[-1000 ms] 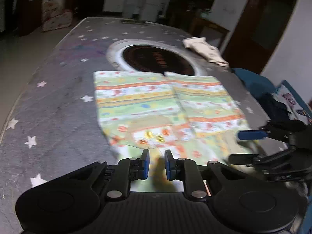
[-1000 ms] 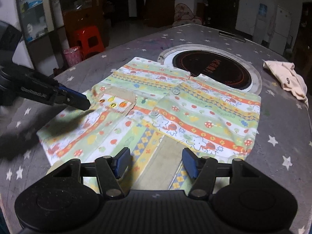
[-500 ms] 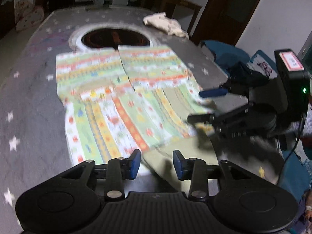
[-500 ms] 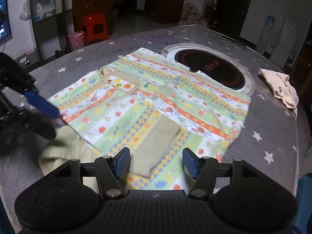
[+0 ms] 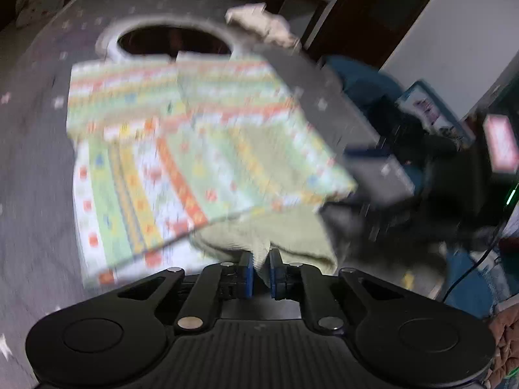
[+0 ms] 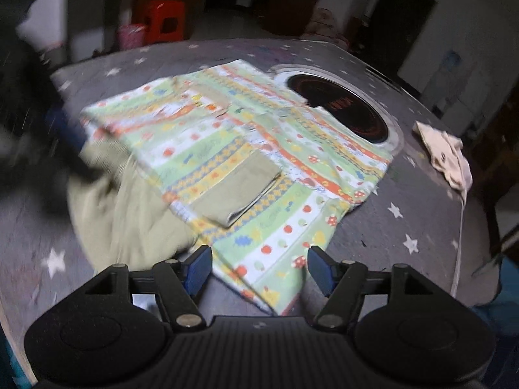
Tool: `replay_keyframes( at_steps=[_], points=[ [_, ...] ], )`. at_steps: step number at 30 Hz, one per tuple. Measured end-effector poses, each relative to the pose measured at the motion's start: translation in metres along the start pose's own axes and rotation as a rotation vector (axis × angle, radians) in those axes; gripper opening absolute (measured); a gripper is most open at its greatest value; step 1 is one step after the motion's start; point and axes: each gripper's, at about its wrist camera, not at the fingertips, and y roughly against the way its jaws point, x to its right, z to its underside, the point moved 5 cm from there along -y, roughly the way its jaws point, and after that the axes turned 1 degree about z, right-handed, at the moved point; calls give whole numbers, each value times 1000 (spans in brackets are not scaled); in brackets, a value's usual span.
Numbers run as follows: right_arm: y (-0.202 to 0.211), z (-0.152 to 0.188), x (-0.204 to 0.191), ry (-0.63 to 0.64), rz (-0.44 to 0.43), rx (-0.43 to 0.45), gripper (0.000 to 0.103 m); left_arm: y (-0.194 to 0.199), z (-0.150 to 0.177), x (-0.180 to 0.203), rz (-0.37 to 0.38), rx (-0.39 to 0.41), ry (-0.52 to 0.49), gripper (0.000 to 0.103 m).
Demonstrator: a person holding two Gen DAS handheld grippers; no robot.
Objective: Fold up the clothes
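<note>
A striped, brightly patterned shirt [image 5: 194, 149] [image 6: 259, 149] lies spread on the star-print table [image 6: 405, 227]. An olive-green cloth [image 5: 292, 236] [image 6: 129, 201] bunches out from under its near edge. My left gripper [image 5: 261, 267] is closing, and a fold of that olive cloth is pinched between its blue pads. My right gripper [image 6: 259, 269] is opening above the shirt's near hem, with nothing gripped between its fingers. An olive folded patch [image 6: 240, 191] rests on the shirt. Each gripper appears only as a dark blur in the other's view.
A round dark cooktop [image 5: 172, 42] [image 6: 340, 103] is set into the table behind the shirt. A crumpled beige cloth [image 5: 262, 26] [image 6: 447, 159] lies at the far corner. A red stool [image 6: 165, 19] and dark furniture stand beyond the table.
My left gripper opened and drew back from the shirt's hem, then closed on the olive cloth. My right gripper pulled back toward the near hem and rolled. Both views are now blurred.
</note>
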Motion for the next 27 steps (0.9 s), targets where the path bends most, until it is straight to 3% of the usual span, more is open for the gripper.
replay_keyframes(
  at_steps=[5,9,10,13,14,17,18,19,27],
  points=[
    [0,-2,-25,105,-46,37,67,5,-32,-8,14,73,23,9],
    [-1,-17,-37,100,-85,109,64,3,-48,-12,49,93,46,9],
    [-2,-21,-38,87,-99,120,57,1,-49,-12,55,91,44,9],
    [-10,-34,-34,16,-161,115,21,1,-45,-17,61,85,33,11],
    [-12,-37,-30,-24,-181,110,16,4,-43,-20,55,90,24,13],
    [-13,-43,-15,-118,-224,113,12,15,-34,-29,26,112,-6,31],
    [-13,-45,-8,-157,-240,114,12,20,-30,-32,8,129,-23,45],
    [-12,-47,-4,-178,-249,116,12,23,-26,-33,-12,142,-57,51],
    [-11,-57,12,-279,-265,122,11,12,5,-21,-146,134,-307,60]
  ],
)
